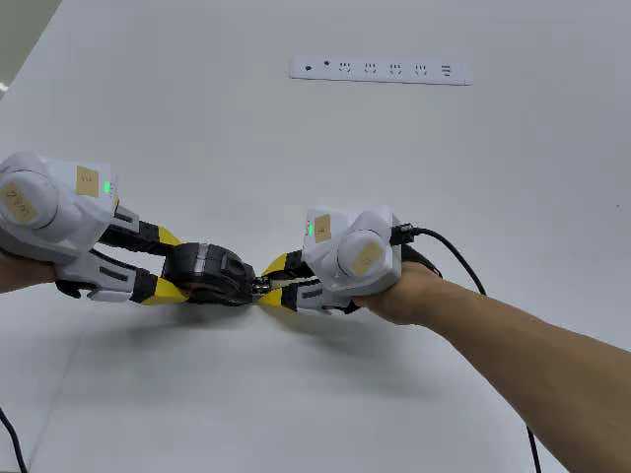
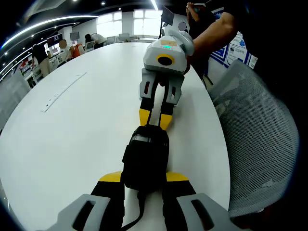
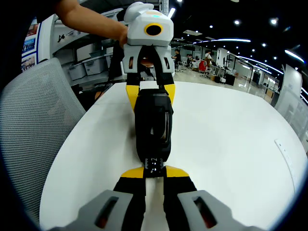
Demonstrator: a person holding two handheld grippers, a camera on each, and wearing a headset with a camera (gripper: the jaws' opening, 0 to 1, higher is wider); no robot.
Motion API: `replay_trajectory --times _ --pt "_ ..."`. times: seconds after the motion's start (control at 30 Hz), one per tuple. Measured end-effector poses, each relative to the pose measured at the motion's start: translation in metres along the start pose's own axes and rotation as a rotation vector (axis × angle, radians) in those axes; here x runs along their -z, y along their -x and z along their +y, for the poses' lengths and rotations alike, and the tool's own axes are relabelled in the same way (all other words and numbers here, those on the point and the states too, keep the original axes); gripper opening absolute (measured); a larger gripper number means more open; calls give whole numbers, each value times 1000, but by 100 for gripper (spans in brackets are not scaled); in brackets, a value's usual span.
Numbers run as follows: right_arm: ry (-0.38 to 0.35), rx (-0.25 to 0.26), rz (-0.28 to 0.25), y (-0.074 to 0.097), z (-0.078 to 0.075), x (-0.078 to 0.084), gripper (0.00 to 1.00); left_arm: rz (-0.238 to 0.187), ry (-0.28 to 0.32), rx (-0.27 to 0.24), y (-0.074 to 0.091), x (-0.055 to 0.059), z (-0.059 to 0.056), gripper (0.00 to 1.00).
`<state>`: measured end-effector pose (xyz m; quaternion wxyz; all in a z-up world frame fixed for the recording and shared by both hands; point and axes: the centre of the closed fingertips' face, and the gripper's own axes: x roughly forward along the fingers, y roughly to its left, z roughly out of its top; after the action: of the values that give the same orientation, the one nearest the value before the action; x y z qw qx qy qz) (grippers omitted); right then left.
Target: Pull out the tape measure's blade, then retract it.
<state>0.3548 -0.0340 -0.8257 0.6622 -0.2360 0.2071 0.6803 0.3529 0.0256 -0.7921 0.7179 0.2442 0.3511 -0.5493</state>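
The left tongs (image 1: 173, 264) are cut off at the head view's left edge, and the hand behind them hardly shows. Their yellow tips cover the near sides of the tape (image 1: 209, 274), so how deep the grip goes cannot be told. The tongs are clamped on the case from both sides, spread just as wide as the case. The tape is held between the two tools just above the white desk (image 1: 296, 148), but whether its underside touches the desk cannot be told. The right tongs (image 1: 268, 281) are almost closed, pinching the small metal hook (image 3: 153, 165) at the case's mouth. The blade behind the hook is too short or too hidden to make out, and the marks on the hook are too small to read. The case is black, rounded and slightly glossy, with a ribbed, rubbery-looking band along its edge in the right gripper view. Both tools have smooth white plastic shells, black arms and yellow pads. The desk is matt and plain, with a flat white power strip (image 1: 380, 70) lying well beyond the tools. A black cable (image 1: 449, 246) curves from the right tool over the forearm. In the left gripper view a grey mesh chair (image 2: 260, 139) stands beside the desk's edge, partly cut off.
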Motion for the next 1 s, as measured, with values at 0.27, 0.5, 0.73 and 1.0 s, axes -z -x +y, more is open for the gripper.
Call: replay_trajectory --times 0.27,0.5,0.73,1.0 --pt "0 -5 -1 3 -1 1 11 1 2 -1 1 0 0 27" --pt "-2 -8 -2 6 -1 4 11 2 3 1 0 0 0 27" --pt "-3 -9 -1 10 -1 7 11 -1 6 -1 0 0 0 27" --pt "10 -9 0 15 -1 11 11 -5 8 -1 0 0 0 27"
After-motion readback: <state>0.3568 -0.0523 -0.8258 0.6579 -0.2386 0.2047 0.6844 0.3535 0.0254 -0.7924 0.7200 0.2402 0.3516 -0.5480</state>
